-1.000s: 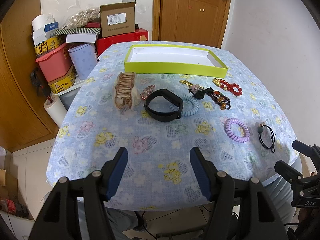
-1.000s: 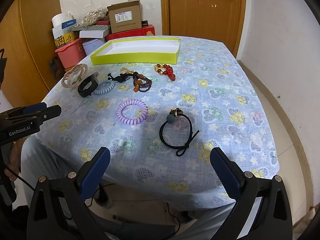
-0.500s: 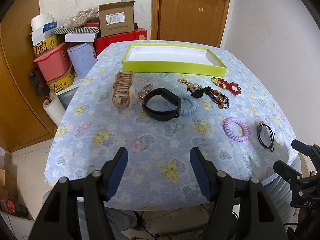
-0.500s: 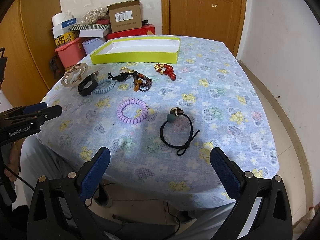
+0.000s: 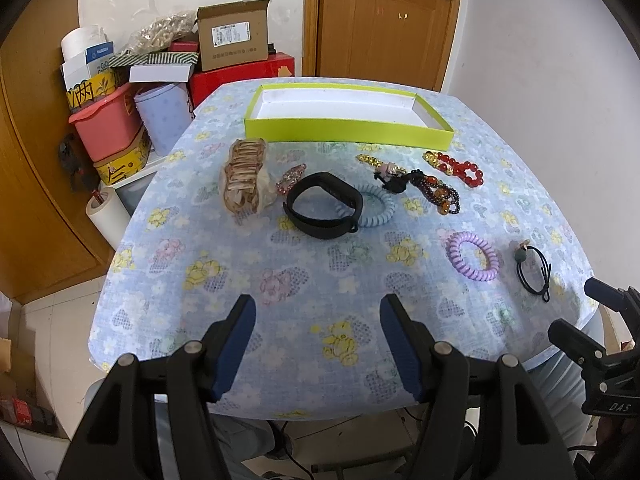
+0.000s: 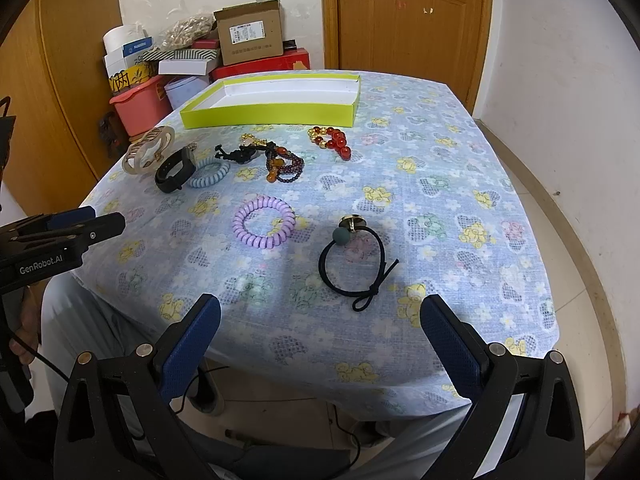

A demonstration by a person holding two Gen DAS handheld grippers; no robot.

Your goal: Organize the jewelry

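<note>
A lime-green tray (image 5: 348,133) (image 6: 268,115) stands at the table's far side, its white inside bare. In front of it lie a beige hair claw (image 5: 244,180), a black wristband (image 5: 324,210) (image 6: 174,168), a light-blue coil tie (image 5: 378,204), dark beaded bracelets (image 5: 434,192) (image 6: 282,164), a red bead bracelet (image 5: 456,168) (image 6: 334,140), a purple coil tie (image 5: 472,256) (image 6: 264,227) and a black hair tie (image 5: 534,270) (image 6: 354,264). My left gripper (image 5: 318,312) is open over the near edge. My right gripper (image 6: 320,312) is open, just short of the black hair tie.
The table wears a blue flowered cloth (image 5: 240,280). Boxes, a pink tub (image 5: 106,128) and paper rolls are stacked at the far left. A wooden door (image 5: 384,20) is behind the table, a white wall on the right.
The left gripper has drawn back and up slightly, so the items sit a little lower and smaller in its view. The right gripper has barely moved.
</note>
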